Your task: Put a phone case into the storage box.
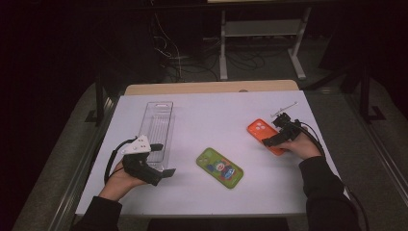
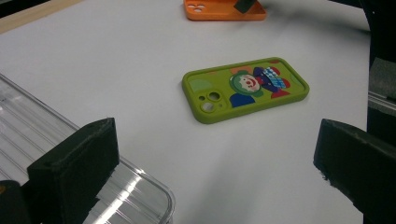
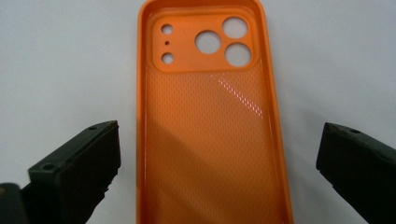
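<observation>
Both claws are held open: the right claw (image 3: 217,154) is spread astride the orange phone case (image 3: 210,121), laid inside-up near the tabletop's (image 1: 202,115) right edge. The left claw (image 2: 215,163) is poised beside the clear tray (image 1: 158,126), facing the green phone case (image 2: 245,87).

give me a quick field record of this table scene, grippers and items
surface: white table top
left gripper: open, at the near end of the clear plastic tray
right gripper: open, jaws either side of the orange phone case
orange phone case: flat, hollow inside facing up, camera holes at far end
green phone case with cartoon print: flat mid-table, print up, apart from both grippers
</observation>
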### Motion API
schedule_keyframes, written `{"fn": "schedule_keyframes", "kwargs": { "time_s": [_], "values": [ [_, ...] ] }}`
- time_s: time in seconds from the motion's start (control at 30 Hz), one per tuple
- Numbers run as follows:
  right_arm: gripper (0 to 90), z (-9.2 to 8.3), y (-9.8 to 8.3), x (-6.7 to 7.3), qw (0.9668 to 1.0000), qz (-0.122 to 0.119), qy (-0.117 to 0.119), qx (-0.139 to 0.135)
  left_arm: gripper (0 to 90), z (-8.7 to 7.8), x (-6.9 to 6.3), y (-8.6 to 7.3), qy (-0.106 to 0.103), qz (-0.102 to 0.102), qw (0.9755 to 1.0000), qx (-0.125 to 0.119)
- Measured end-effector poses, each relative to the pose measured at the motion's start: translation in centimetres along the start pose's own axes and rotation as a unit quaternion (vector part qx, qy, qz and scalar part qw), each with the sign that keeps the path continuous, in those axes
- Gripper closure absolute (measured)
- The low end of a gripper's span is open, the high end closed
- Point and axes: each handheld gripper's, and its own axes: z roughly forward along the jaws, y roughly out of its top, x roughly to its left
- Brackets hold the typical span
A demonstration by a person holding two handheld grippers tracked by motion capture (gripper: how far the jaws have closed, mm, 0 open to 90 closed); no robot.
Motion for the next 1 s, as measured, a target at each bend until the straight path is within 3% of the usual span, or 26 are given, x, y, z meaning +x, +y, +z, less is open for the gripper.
{"fn": "schedule_keyframes", "kwargs": {
  "time_s": [0.53, 0.63, 1.0],
  "values": [
    [2.0, 1.02, -0.52, -0.04, 0.9991, -0.012, -0.005, 0.040, 0.0, 0.03, -0.11, 0.00, 0.000, -0.001, 1.0000, 0.001],
    [5.0, 0.96, -0.54, -0.01, 0.9991, -0.004, 0.003, 0.042, 0.0, 0.03, -0.09, 0.00, 0.000, -0.001, 1.0000, 0.000],
    [8.4, 0.93, -0.56, -0.01, 0.9989, -0.009, 0.003, 0.047, 0.0, 0.09, -0.06, 0.03, 0.000, 0.003, 1.0000, 0.002]
  ]
}}
